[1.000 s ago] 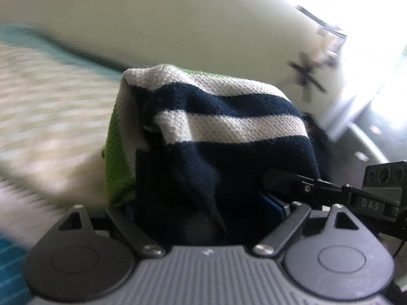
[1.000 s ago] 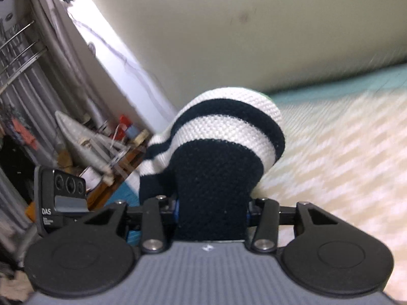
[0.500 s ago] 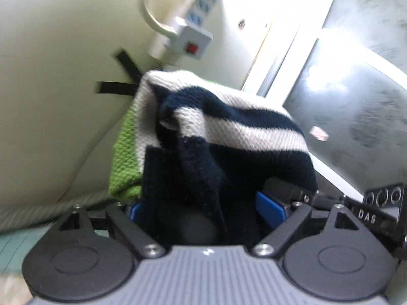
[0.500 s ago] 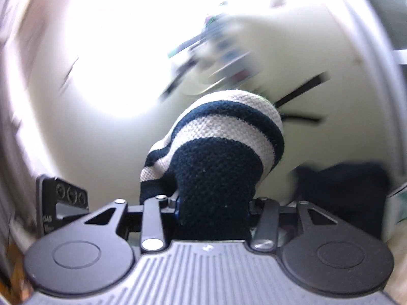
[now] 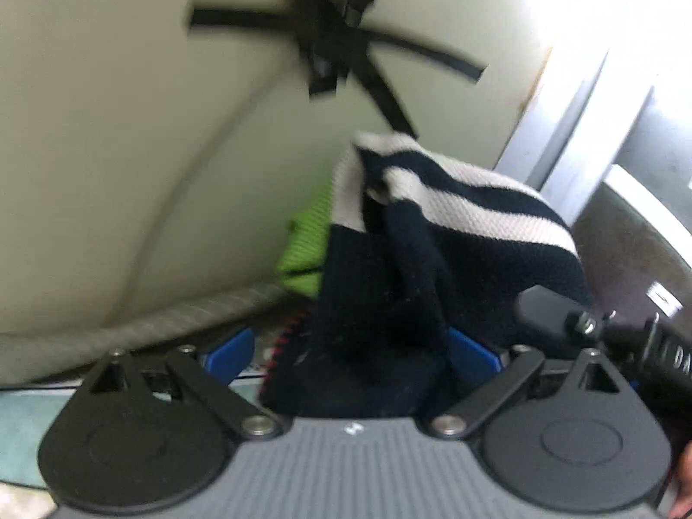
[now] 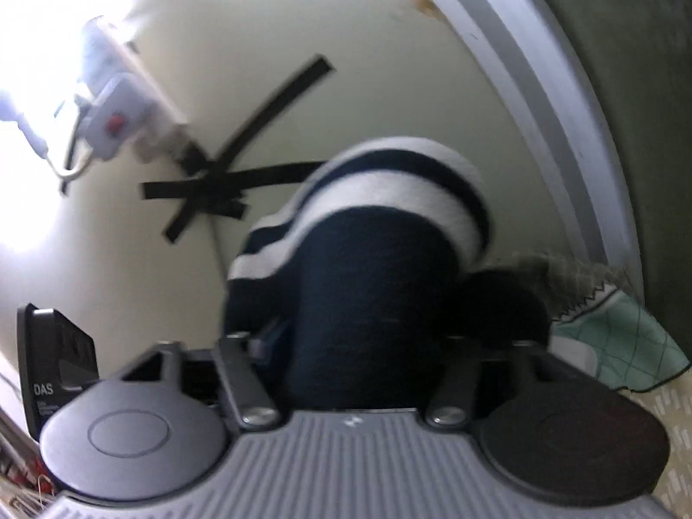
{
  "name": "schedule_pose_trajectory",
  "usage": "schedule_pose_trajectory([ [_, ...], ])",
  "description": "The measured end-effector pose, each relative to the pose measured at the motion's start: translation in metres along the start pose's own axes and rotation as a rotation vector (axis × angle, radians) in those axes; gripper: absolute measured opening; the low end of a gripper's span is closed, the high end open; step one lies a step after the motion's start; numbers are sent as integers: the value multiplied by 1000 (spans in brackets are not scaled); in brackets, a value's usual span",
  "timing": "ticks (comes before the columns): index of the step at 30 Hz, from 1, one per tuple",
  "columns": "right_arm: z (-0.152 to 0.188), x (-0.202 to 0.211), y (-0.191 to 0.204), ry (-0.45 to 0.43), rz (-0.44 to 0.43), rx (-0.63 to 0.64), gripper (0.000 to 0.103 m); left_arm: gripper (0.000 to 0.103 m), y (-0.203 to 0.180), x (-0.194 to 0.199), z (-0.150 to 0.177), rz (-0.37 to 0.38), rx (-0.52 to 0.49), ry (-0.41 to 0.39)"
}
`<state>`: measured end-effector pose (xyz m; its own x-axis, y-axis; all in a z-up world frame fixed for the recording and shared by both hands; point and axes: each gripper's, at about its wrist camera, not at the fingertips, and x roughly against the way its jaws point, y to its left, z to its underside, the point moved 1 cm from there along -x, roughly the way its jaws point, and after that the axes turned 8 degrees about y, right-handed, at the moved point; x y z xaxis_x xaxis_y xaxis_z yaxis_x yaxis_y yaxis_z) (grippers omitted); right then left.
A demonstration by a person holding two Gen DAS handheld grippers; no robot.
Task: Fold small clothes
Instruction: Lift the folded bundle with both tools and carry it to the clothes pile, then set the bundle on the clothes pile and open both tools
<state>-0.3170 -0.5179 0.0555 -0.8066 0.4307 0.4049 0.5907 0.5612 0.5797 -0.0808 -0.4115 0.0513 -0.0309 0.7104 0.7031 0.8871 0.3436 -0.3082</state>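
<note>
Garment: a striped knit (image 5: 454, 233), navy and white with a green part at its 9 o'clock edge, bundled thick and held up in the air in front of a pale wall, bridging both tools.
Left gripper (image 5: 354, 354): jaws opening; the blue pad (image 5: 229, 352) at 9 o'clock stands clear of the cloth, while the pad at 3 o'clock lies against it, so the knit sits loose between the jaws, no longer pinched.
Right gripper (image 6: 359, 337): jaws opening too; the navy fold (image 6: 367, 302) fills the gap and hides the pads, so whether they touch it cannot be told from the blur.
Surroundings: black tape strips (image 6: 242, 181) crossed on the wall at 10 o'clock in the right view; a mint quilted bedcover (image 6: 618, 337) at 3 o'clock.
Risk: with both jaws letting go while the bundle hangs aloft, the folds will likely spring apart as it drops, or it lands crooked on the bed edge. A loose navy flap draped near the left linkage could snag there and drag the pile askew.
Writing: "DAS" on the black block (image 6: 56, 372) at 8 o'clock in the right view; smaller print beneath it is unreadable. A partial "DA" shows at 3 o'clock in the left view.
</note>
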Motion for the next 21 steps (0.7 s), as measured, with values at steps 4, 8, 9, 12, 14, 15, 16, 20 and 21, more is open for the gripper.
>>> schedule_pose_trajectory([
  [4, 23, 44, 10, -110, 74, 2, 67, 103, -14, 50, 44, -84, -72, -89],
  [8, 76, 97, 19, -199, 163, 46, 67, 103, -28, 80, 105, -159, -119, -117],
  [9, 94, 108, 22, -200, 165, 48, 67, 103, -29, 84, 126, -177, -121, -112],
  [12, 146, 133, 23, -186, 160, 27, 67, 103, -29, 93, 159, -272, -135, -108],
  [14, 182, 143, 26, -163, 161, 1, 68, 103, -24, 99, 183, -319, -139, -85],
  [15, 195, 144, 30, -150, 166, -8, 68, 103, -22, 101, 195, -328, -133, -76],
  [16, 210, 147, 33, -139, 173, -12, 68, 103, -18, 107, 206, -335, -127, -72],
  [20, 252, 153, 52, -129, 222, 34, 68, 103, -5, 118, 240, -367, -108, -50],
  [21, 260, 154, 56, -127, 236, 52, 68, 103, -2, 121, 247, -372, -101, -50],
])
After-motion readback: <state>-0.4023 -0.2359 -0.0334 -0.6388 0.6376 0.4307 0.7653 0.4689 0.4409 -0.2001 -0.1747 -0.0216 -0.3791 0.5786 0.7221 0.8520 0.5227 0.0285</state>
